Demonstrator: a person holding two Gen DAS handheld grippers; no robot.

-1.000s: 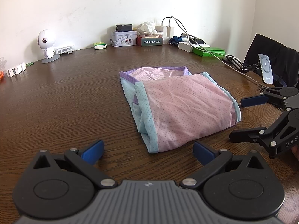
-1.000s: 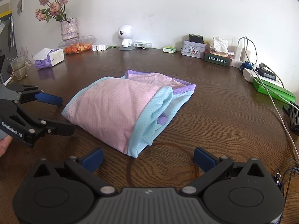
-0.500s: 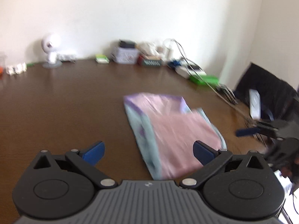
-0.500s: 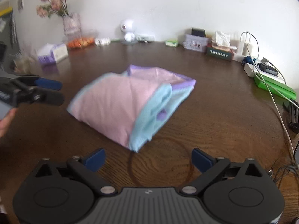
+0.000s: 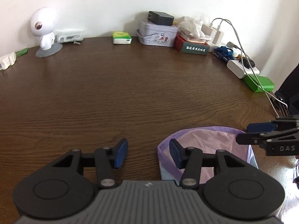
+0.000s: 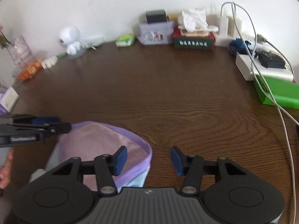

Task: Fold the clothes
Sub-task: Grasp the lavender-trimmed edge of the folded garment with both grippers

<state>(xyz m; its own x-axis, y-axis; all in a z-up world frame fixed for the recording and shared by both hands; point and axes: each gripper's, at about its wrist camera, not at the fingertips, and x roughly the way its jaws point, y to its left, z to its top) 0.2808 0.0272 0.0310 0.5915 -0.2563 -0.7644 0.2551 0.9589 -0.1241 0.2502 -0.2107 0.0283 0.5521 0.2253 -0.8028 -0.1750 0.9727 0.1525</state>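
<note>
Only from the right wrist: vase (image 6: 18, 50) beyond folded garment (image 6: 97, 141)

**Clutter along the back of the table**

A brown wooden table (image 5: 130, 93) carries a white robot figure (image 5: 44, 29) at the wall, then a green tissue pack (image 5: 121, 37), a printed tin (image 5: 158, 35) with a black charger (image 5: 160, 18) on top, a dark tissue box (image 5: 193, 45), a white power strip (image 6: 261, 69) and a green box (image 6: 280, 93).

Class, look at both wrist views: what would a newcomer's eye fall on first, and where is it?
First, the folded pink garment with its purple hem, low on the dark wooden table, between the open left gripper and right gripper. Then the white toy robot by the far wall.
</note>
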